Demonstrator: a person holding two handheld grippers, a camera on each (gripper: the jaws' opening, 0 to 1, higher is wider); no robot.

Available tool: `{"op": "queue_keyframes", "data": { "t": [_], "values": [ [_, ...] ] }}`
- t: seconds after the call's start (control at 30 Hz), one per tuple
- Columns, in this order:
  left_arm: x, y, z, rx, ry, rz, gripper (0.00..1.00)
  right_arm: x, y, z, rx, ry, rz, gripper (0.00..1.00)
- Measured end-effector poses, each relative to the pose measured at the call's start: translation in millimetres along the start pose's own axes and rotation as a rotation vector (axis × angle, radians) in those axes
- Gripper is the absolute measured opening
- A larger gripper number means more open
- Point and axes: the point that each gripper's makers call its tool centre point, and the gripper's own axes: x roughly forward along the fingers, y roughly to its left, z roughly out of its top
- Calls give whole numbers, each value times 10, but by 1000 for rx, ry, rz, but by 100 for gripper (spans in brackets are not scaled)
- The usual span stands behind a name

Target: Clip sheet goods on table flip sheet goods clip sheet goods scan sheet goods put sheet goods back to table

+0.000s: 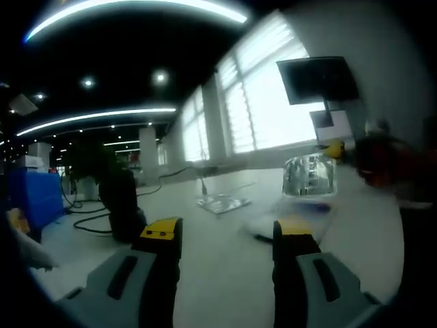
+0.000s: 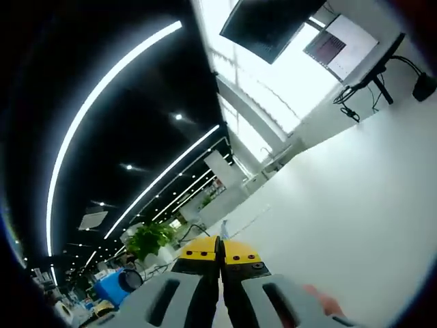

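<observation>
Two jaws of the left gripper (image 1: 227, 236) rise from the bottom of the left gripper view, grey-bodied with black inner faces and yellow tips, set wide apart with nothing between them. Beyond them, a smooth white table (image 1: 225, 273) stretching away. Flat on it past the right jaw tip, the sheet goods (image 1: 290, 217): a thin, pale, glossy packet with a blue patch, blurred, its edges hard to make out. Just behind it, a clear plastic tub (image 1: 309, 175), shiny and boxy, standing upright. Further left on the table, a flat reflective tray (image 1: 222, 203) with a thin rod rising from it. At right, a dark monitor (image 1: 319, 78) on a stand, with a blurred red-and-black shape below it. Left of the table, a black chair back (image 1: 123, 205), a blue bin (image 1: 37, 195) and a leafy plant (image 1: 89, 160). Tall bright windows (image 1: 266, 102) with blinds behind; dark ceiling with long curved light strips (image 1: 136, 10).

Tilted steeply, the right gripper view. Same grey and yellow build on the right gripper (image 2: 219, 256), jaws pressed together tip to tip, nothing visibly caught between. Plain white tabletop (image 2: 355, 219) at right, matte. Up top, a dark screen (image 2: 263, 24) and a smaller lit one (image 2: 338, 46) on an arm, cables trailing. Lower left, a green plant (image 2: 147, 239) and a blue drum (image 2: 116, 285). Black ceiling crossed by arcs of strip light (image 2: 102, 96).
</observation>
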Motion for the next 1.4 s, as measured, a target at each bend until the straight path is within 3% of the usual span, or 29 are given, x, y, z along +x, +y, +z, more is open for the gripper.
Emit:
{"op": "queue_keyframes", "data": {
  "t": [0.13, 0.37, 0.63, 0.83, 1.0, 1.13, 1.27, 1.4],
  "values": [
    [1, 2, -4, 1, 2, 1, 46, -43, -108, 43, 42, -31, -37, 0],
    [0, -1, -4, 1, 3, 2, 46, -48, -224, 9, 92, -20, -73, 0],
    [-1, 3, -8, 2, 3, 2, 46, -64, -521, 14, 151, -15, -156, 0],
    [-5, -1, -6, 2, 3, 2, 46, -45, -658, -47, 141, 26, -189, 0],
    [-6, 1, -5, 2, 2, 2, 46, -7, -759, 28, 161, 9, -199, 0],
    [-4, 1, -8, 3, 3, 1, 46, -3, -748, 7, 158, 16, -188, 12],
    [-6, -1, -5, 3, 3, 3, 46, -40, -722, -13, 148, 15, -197, 12],
    [-6, 0, -5, 3, 3, 3, 46, -65, -669, -52, 102, 28, -202, 19]
  ]
}}
